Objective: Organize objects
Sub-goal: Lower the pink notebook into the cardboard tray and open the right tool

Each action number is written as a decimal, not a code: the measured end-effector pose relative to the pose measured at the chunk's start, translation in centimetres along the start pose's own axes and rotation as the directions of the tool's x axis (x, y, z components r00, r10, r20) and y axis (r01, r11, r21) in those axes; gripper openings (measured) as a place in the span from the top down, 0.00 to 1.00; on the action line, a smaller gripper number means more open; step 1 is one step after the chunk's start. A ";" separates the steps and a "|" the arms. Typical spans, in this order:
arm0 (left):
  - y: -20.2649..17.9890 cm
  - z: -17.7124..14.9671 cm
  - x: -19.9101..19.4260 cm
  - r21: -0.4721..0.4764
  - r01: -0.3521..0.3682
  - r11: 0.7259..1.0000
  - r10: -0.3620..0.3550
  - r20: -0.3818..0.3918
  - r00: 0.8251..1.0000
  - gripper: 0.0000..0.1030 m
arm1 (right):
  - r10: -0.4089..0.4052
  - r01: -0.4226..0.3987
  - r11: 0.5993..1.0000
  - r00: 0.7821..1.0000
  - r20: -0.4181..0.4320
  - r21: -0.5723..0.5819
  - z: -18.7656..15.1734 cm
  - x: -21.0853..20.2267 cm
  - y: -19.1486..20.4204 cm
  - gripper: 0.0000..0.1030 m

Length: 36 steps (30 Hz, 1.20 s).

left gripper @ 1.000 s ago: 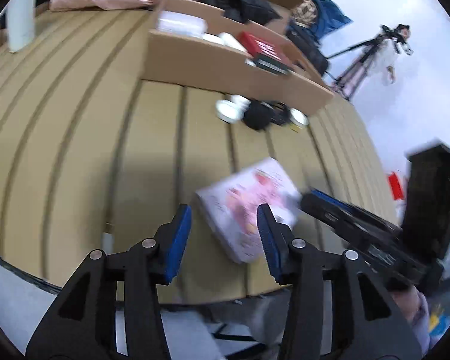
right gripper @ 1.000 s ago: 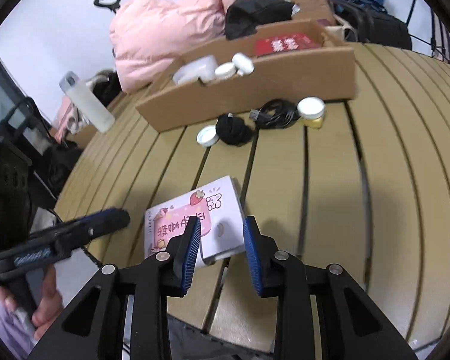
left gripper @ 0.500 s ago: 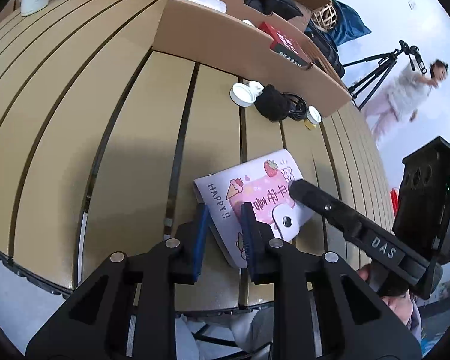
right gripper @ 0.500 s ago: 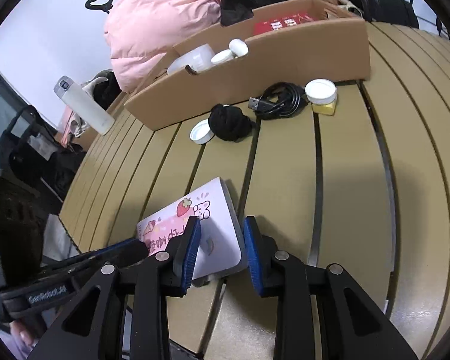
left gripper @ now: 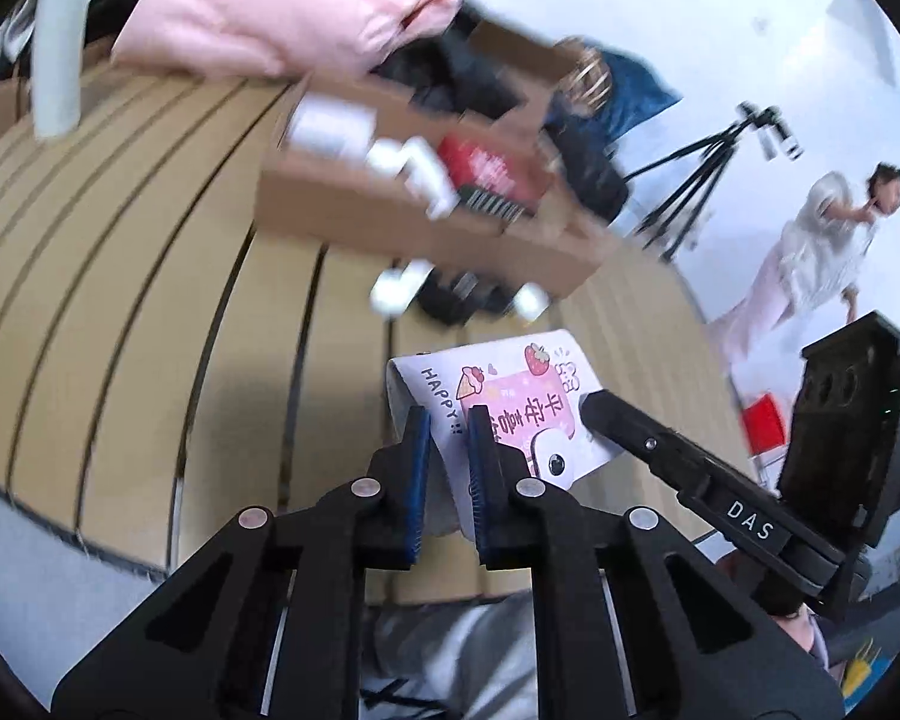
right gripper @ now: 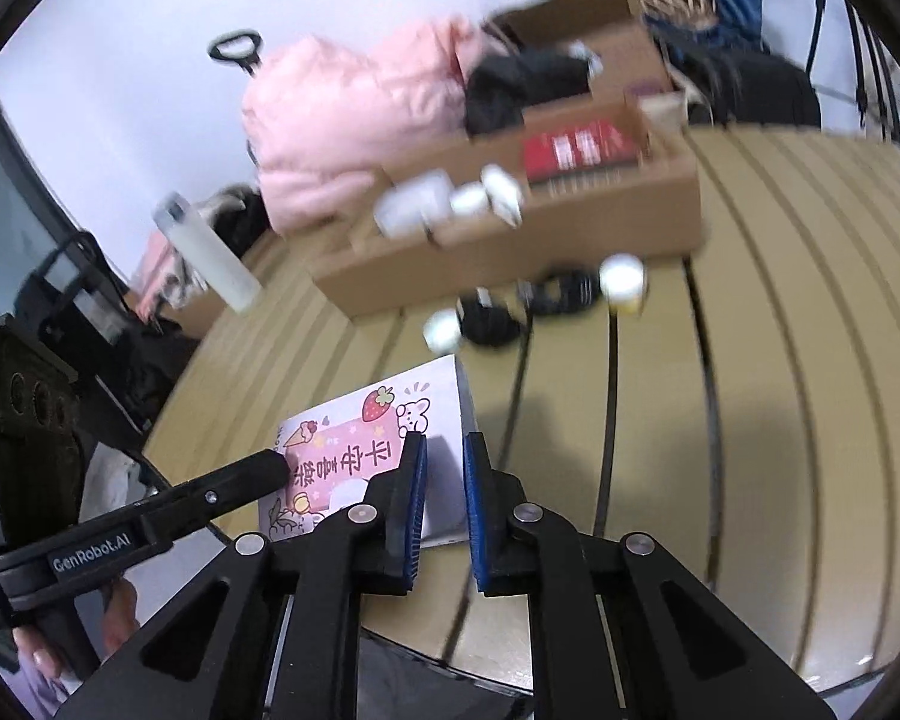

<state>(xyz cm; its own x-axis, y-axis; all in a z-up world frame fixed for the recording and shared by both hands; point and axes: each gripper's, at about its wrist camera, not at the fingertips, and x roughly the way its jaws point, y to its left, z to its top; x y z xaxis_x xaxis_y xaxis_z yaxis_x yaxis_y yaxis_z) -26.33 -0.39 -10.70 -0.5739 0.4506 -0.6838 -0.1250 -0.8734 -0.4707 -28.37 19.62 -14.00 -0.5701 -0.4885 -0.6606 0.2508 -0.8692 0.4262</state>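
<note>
1. While both grippers are pinching it from opposite ends, the pink-and-white notebook (left gripper: pixel 513 402) is hanging just above the near edge of the slatted table (left gripper: pixel 150 312), its cover with the strawberry and ice-cream drawings facing up.
2. The left gripper (left gripper: pixel 450 420) is clamping the notebook's edge by the word "HAPPY", its blue pads having just closed on it.
3. The right gripper (right gripper: pixel 444 450) is squeezing the opposite white edge of the notebook (right gripper: pixel 378 456), its jaws having just been closing too.
4. Beyond the notebook, a white cap (right gripper: pixel 442 329), a black bundle (right gripper: pixel 489 321), a coiled black cable (right gripper: pixel 561 294) and a small white-lidded jar (right gripper: pixel 623 282) are lying together on the table, just in front of a long cardboard box (right gripper: pixel 510 240).
5. Inside that box, white containers (right gripper: pixel 450 204) and a red packet (right gripper: pixel 576 150) are sitting, all blurred.
6. A pink jacket (right gripper: pixel 354 114) is lying behind the box, and a pale bottle (right gripper: pixel 207 252) is standing at the table's far left.
7. A person in white (left gripper: pixel 816 246) is standing beside a tripod (left gripper: pixel 702 180) in the background.
</note>
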 end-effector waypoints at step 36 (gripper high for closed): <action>0.1 11.5 -4.2 0.219 -0.374 0.901 0.347 0.154 0.925 0.23 | -0.106 0.100 0.988 0.993 -0.047 -0.120 13.7 5.2 2.0 0.00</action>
<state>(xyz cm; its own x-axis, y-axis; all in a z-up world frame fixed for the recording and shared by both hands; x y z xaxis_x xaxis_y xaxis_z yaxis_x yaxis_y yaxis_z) -33.18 -4.51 -1.46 -0.6987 0.0853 -0.7103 -0.0749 -0.9961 -0.0459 -41.51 16.42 -8.12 -0.5560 -0.3964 -0.7305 0.2844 -0.9166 0.2810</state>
